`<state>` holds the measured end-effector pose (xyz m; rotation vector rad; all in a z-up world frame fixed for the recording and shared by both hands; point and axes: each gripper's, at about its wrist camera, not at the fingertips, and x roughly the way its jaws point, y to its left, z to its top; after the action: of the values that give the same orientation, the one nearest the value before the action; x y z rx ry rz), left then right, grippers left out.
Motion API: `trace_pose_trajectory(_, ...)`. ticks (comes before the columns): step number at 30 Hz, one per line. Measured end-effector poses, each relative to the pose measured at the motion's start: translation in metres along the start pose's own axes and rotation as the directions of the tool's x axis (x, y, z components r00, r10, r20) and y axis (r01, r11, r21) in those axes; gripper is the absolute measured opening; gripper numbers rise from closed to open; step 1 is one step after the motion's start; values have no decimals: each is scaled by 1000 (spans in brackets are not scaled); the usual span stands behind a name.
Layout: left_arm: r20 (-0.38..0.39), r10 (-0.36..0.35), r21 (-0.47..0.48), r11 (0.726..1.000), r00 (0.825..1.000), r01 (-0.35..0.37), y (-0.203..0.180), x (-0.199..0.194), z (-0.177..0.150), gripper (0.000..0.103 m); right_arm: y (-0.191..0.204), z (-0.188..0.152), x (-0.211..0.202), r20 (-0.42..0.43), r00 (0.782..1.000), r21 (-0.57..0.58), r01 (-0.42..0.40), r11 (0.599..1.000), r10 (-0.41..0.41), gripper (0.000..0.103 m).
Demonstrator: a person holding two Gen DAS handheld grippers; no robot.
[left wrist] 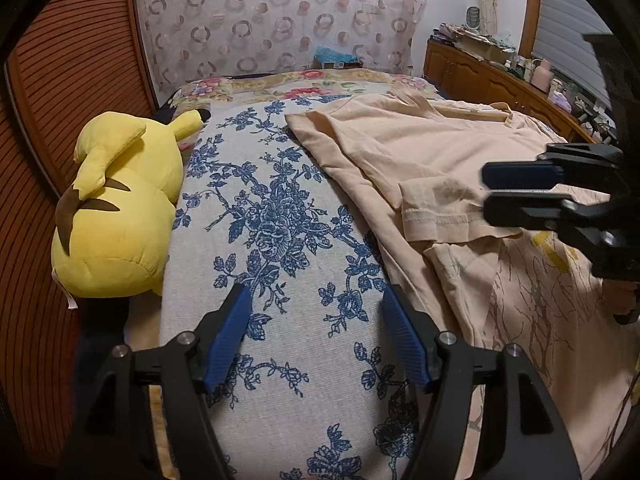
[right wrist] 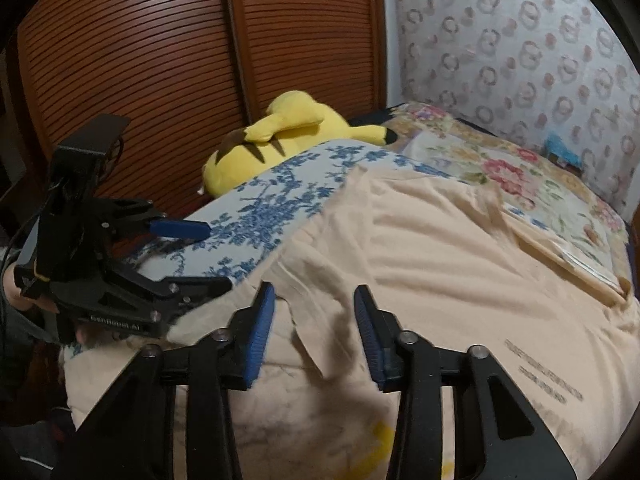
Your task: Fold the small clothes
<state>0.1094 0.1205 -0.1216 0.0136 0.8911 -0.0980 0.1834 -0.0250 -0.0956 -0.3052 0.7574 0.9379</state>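
My left gripper (left wrist: 316,336) hangs wide open over the blue-flowered sheet (left wrist: 280,216), nothing between its pads. The peach shirt (left wrist: 400,156) lies to the right, my right gripper (left wrist: 486,192) at its sleeve hem.

Both wrist views look steeply down, close over the bed (left wrist: 280,200); both share the plush (right wrist: 288,128), right view slightly blurred.

one yellow plush toy (left wrist: 120,208) at the left of the frame, just one. one peach shirt (left wrist: 400,152) spread at the right, one short sleeve (left wrist: 440,212) showing mid-right. two tools in play: the left tool (left wrist: 316,336) at the bottom centre, the right tool (left wrist: 520,190) at the right edge, two blue pads apiece. one blue-flowered cover (left wrist: 280,220) down the middle of the one bed (left wrist: 304,80).
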Motion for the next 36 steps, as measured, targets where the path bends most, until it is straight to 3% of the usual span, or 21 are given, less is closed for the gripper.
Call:
trace_pose_trajectory(8,-6,5,-21,1000,1000,-6,7,-10,-12,68,13,14,31,-46,998,-32,-48,998,47,29)
trace_pose_trajectory(13,17,18,-28,999,1000,-18,9,-21,-18,68,15,10,54,-111,994,-45,-6,999,1,29)
trace_pose_trajectory(15,25,16,-35,999,1000,-16,9,-24,-19,68,14,10,54,-105,995,-48,-1,999,-4,23)
trace_pose_trajectory(16,27,12,-37,999,1000,-11,8,-25,-19,68,13,10,54,-106,994,-56,11,998,-17,13)
trace_pose_trajectory(19,36,8,-36,999,999,-7,6,-28,-20,68,12,9,51,-98,995,-74,18,997,-25,4)
trace_pose_trajectory(32,74,-17,-24,1000,997,19,-10,-37,-13,68,-35,14,-5,23,993,44,114,992,-115,3)
trace_pose_trajectory(34,77,-16,-28,999,997,19,-10,-38,-13,68,-32,15,-4,23,996,45,80,996,-81,8)
trace_pose_trajectory(36,83,-16,-35,999,996,18,-8,-40,-13,68,-22,16,3,19,998,33,57,998,-58,35)
